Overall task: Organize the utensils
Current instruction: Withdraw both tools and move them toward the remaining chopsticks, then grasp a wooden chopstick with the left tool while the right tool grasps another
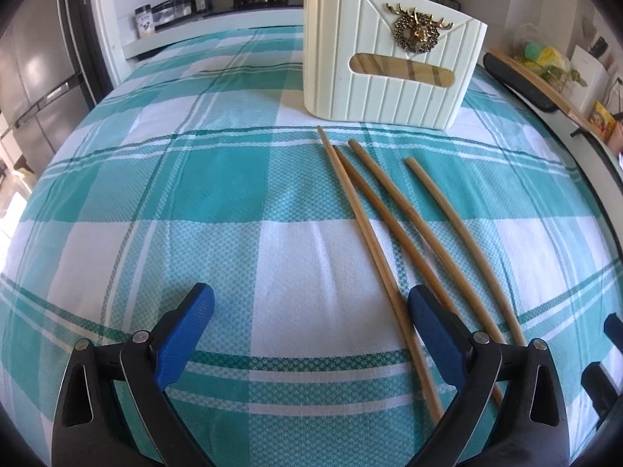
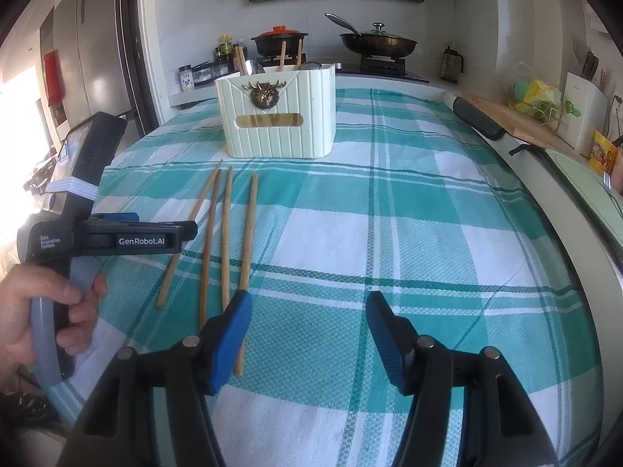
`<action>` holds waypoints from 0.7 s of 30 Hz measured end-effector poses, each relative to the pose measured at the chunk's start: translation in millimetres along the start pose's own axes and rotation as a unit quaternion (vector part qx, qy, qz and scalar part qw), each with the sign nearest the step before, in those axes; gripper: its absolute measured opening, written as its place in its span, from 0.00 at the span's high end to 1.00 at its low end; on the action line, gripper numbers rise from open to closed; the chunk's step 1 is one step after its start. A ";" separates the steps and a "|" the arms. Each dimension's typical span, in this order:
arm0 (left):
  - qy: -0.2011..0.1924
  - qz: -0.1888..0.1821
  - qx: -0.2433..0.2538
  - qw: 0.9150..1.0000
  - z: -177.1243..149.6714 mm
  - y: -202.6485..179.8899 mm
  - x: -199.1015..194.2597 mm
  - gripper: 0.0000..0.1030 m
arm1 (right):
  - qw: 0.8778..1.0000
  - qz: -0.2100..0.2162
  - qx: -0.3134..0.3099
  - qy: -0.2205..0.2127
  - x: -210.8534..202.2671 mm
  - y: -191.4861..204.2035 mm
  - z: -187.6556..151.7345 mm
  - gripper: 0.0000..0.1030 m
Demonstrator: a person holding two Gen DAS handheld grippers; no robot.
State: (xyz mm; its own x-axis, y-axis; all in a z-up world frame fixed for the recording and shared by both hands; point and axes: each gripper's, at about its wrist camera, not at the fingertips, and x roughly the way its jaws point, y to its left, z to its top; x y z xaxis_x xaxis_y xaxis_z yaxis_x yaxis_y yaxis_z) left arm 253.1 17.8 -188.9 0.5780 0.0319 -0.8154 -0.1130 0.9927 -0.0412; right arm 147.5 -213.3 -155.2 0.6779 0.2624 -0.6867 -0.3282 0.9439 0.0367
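Left wrist view: your left gripper [image 1: 311,307] hangs jaws wide, nothing between; four chopsticks [image 1: 393,210] lie off the right jaw, fanned toward the holder [image 1: 385,58] for pickup.

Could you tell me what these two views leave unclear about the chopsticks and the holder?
- Left wrist view: near ends of the four chopsticks hidden behind the left gripper.
- Both views: the holder walls hide its contents; only tops show.
- Right wrist view: right gripper finger covers one chopstick's middle.

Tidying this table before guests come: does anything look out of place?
Four chopsticks lie loose and fanned on the checked cloth in front of the cream holder, which already holds other utensils upright. Nothing looks spilled or broken.
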 end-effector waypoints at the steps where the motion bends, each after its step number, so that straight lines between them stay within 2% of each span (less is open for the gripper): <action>1: 0.001 0.001 -0.002 1.000 1.8 1.7 1.4 0.03 | 1.000 0.000 0.001 0.001 1.1 -0.2 0.4 0.40; 8: 0.004 0.009 -0.006 1.000 13.3 14.5 10.5 0.02 | 1.000 0.002 0.012 0.009 5.8 -4.4 -0.1 0.40; 21: 0.002 -0.004 0.015 1.000 12.8 26.3 10.9 0.02 | 1.000 0.011 0.015 0.019 13.3 -2.5 4.9 0.40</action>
State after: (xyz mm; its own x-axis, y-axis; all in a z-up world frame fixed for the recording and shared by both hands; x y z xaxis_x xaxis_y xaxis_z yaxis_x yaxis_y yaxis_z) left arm 266.8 45.7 -191.5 0.5759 0.0234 -0.8172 -0.0838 0.9960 -0.0305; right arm 160.6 -211.2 -160.9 0.6459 0.2753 -0.7120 -0.3220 0.9439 0.0729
